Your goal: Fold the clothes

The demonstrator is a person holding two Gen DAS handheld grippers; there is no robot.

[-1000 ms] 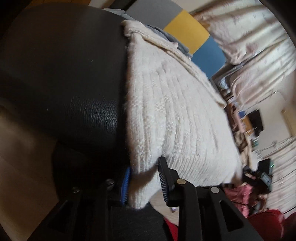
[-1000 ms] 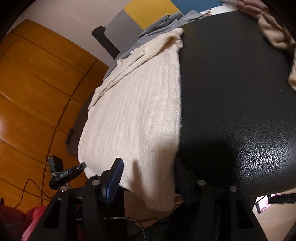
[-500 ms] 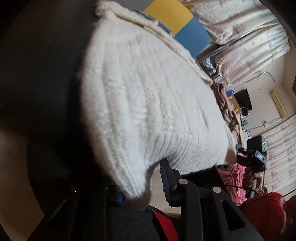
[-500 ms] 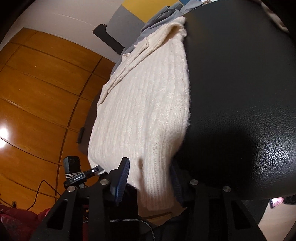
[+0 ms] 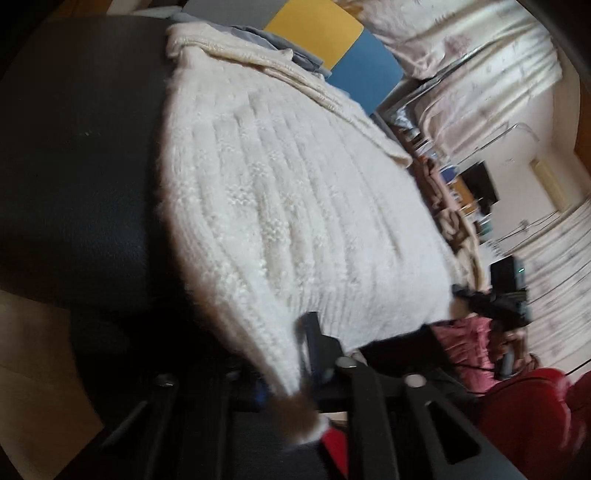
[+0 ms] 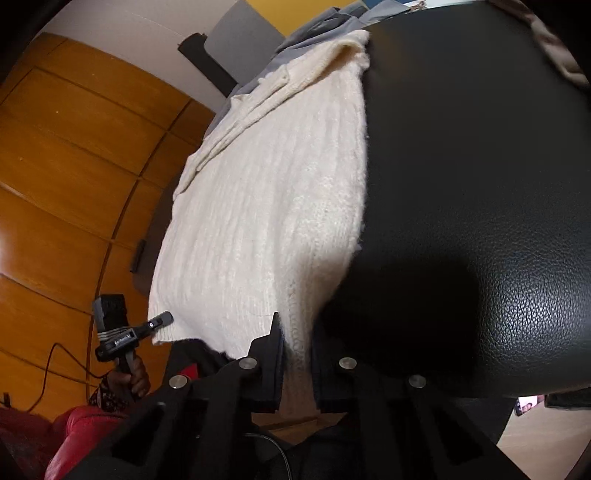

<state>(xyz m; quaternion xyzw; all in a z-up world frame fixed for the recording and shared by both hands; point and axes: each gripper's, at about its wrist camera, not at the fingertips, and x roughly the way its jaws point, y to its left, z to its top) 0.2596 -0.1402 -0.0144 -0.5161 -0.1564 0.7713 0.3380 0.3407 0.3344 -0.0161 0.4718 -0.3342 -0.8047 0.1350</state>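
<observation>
**Both claws take the sweater's near hem**

On the black leather-look surface (image 6: 480, 184), which may be a padded tabletop or a seat, a cream ribbed knit sweater (image 5: 295, 206) lies flat, its near hem hanging over the front edge and grey garments (image 6: 314, 33) bunched at its far end. The left claw (image 5: 291, 373) has just been closing and now pinches one hem corner, the knit drawn into a point between its jaws. The right claw (image 6: 297, 365) has likewise just been closing and clamps the hem at the other corner, a strip of knit running down between its jaws. The left view is smeared, so how deep that bite goes is hard to say.

The step in hand looks like raising the hem to fold it toward the collar. To do it well, both corners should rise together and level, with the hem kept taut between them, so the thick knit does not sag or slip from a shallow pinch.
</observation>
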